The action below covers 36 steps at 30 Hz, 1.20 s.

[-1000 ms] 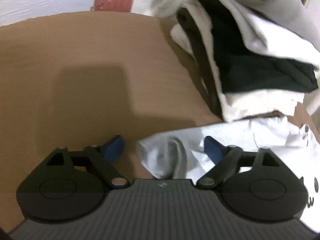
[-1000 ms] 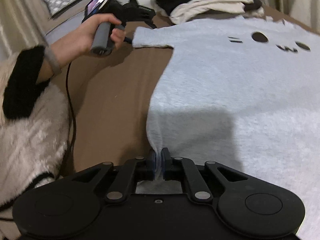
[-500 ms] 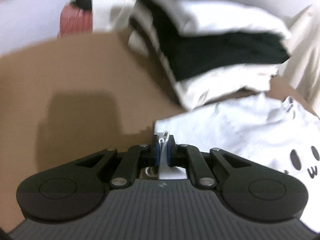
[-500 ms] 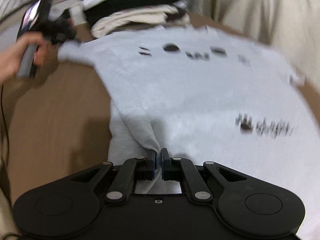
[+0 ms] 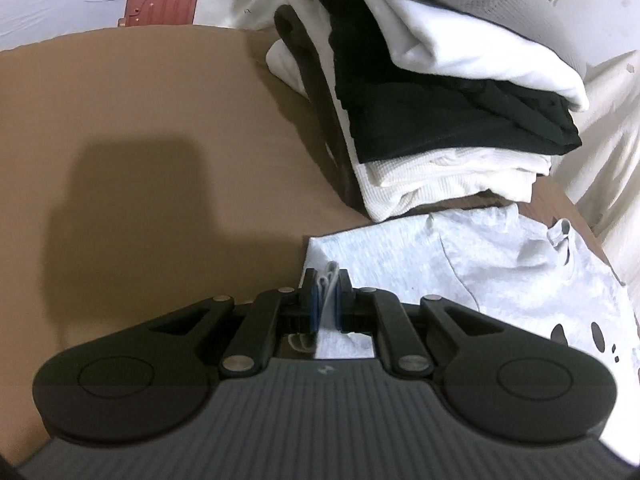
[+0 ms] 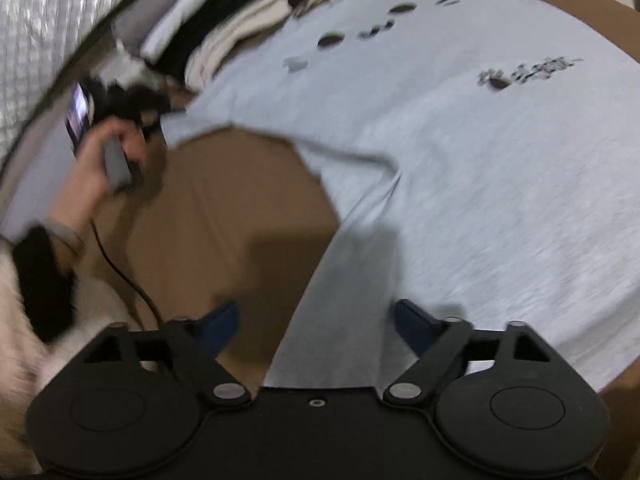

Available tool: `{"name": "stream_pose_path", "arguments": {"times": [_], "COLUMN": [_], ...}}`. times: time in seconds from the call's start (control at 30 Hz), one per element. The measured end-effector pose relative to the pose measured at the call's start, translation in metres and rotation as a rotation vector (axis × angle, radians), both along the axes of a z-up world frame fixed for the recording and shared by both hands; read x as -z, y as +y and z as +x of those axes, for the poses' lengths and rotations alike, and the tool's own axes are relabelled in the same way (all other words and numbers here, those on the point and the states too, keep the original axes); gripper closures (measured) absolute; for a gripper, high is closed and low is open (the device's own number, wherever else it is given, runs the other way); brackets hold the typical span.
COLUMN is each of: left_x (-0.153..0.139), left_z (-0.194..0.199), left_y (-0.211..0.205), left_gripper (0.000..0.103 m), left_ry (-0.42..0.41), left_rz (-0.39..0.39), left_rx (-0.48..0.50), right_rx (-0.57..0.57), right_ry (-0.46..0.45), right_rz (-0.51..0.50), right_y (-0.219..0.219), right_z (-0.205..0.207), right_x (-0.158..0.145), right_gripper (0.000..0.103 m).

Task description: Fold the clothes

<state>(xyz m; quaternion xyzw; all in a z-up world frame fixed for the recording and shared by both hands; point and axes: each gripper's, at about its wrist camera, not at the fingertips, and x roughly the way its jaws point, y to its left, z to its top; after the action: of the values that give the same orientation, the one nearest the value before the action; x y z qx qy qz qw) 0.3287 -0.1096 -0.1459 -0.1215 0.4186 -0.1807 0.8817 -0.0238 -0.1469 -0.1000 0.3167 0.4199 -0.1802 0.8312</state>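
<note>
A light grey T-shirt point(image 6: 460, 152) with dark printed marks lies spread on the brown surface point(image 6: 224, 216). In the left wrist view my left gripper point(image 5: 326, 294) is shut on the bunched sleeve end of the T-shirt point(image 5: 500, 264). In the right wrist view my right gripper point(image 6: 316, 322) hangs over the shirt's side edge, its jaws opening wide; cloth lies below them but the pads do not press on it. The same view shows the left gripper point(image 6: 154, 128) held by a hand at the far left, pinching the sleeve.
A stack of folded clothes point(image 5: 432, 92) in white, black and grey rises just beyond the sleeve. A pink suitcase point(image 5: 160, 0) stands past the surface's far edge. A person's fuzzy white and black sleeve point(image 6: 36, 288) and a cable point(image 6: 120, 272) lie at the left.
The left gripper went from open to shut on the sleeve end. The right gripper let go of the shirt's edge, opened wide and rolled, moving along the shirt's side.
</note>
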Motion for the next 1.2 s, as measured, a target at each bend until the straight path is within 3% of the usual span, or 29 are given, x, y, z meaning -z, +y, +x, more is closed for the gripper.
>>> {"name": "stream_pose_path", "arguments": {"times": [0.07, 0.1, 0.2, 0.23, 0.3, 0.4, 0.47, 0.57, 0.67, 0.73, 0.83, 0.87, 1.0, 1.2], "left_x": [0.002, 0.002, -0.001, -0.010, -0.027, -0.046, -0.048, -0.067, -0.096, -0.115, -0.138, -0.145, -0.144, -0.117], "left_z": [-0.002, -0.003, -0.009, -0.016, -0.030, -0.044, -0.046, -0.056, -0.070, -0.070, -0.073, -0.076, -0.095, -0.115], "left_y": [-0.003, -0.004, -0.012, -0.016, -0.024, -0.050, -0.074, -0.120, -0.171, -0.210, -0.276, -0.300, -0.387, -0.479], "left_gripper": [0.095, 0.095, 0.096, 0.097, 0.097, 0.097, 0.097, 0.097, 0.097, 0.097, 0.096, 0.096, 0.096, 0.096], "left_ry": [-0.006, -0.011, -0.047, -0.102, -0.212, -0.307, -0.329, -0.388, -0.498, -0.544, -0.616, -0.644, -0.746, -0.830], "left_rz": [0.011, 0.020, 0.070, 0.088, 0.123, 0.158, 0.225, 0.280, 0.336, 0.351, 0.372, 0.380, 0.429, 0.465], "left_rx": [0.010, 0.026, 0.108, 0.130, 0.173, 0.239, 0.257, 0.308, 0.349, 0.384, 0.449, 0.473, 0.547, 0.609], "right_rx": [-0.049, -0.082, -0.218, -0.256, -0.271, -0.267, -0.260, -0.204, -0.027, 0.035, 0.065, 0.076, 0.162, 0.191], "right_ry": [0.062, 0.091, 0.173, 0.173, 0.132, 0.112, 0.104, 0.116, 0.047, 0.054, 0.179, 0.182, 0.087, 0.100], "right_rz": [-0.099, -0.166, -0.433, -0.506, -0.537, -0.552, -0.555, -0.505, -0.363, -0.357, -0.426, -0.422, -0.277, -0.196], "right_y": [0.010, 0.015, 0.029, 0.024, -0.002, -0.057, -0.094, -0.149, -0.193, -0.205, -0.214, -0.217, -0.240, -0.261], "right_z": [0.014, 0.022, 0.038, 0.037, 0.027, 0.007, -0.007, -0.033, -0.066, -0.081, -0.088, -0.092, -0.125, -0.143], "right_x": [0.010, 0.012, 0.003, -0.011, -0.039, -0.070, -0.085, -0.076, -0.061, -0.052, -0.042, -0.042, -0.037, -0.012], "right_gripper": [0.011, 0.015, 0.095, 0.096, 0.096, 0.096, 0.096, 0.096, 0.096, 0.097, 0.096, 0.096, 0.096, 0.096]}}
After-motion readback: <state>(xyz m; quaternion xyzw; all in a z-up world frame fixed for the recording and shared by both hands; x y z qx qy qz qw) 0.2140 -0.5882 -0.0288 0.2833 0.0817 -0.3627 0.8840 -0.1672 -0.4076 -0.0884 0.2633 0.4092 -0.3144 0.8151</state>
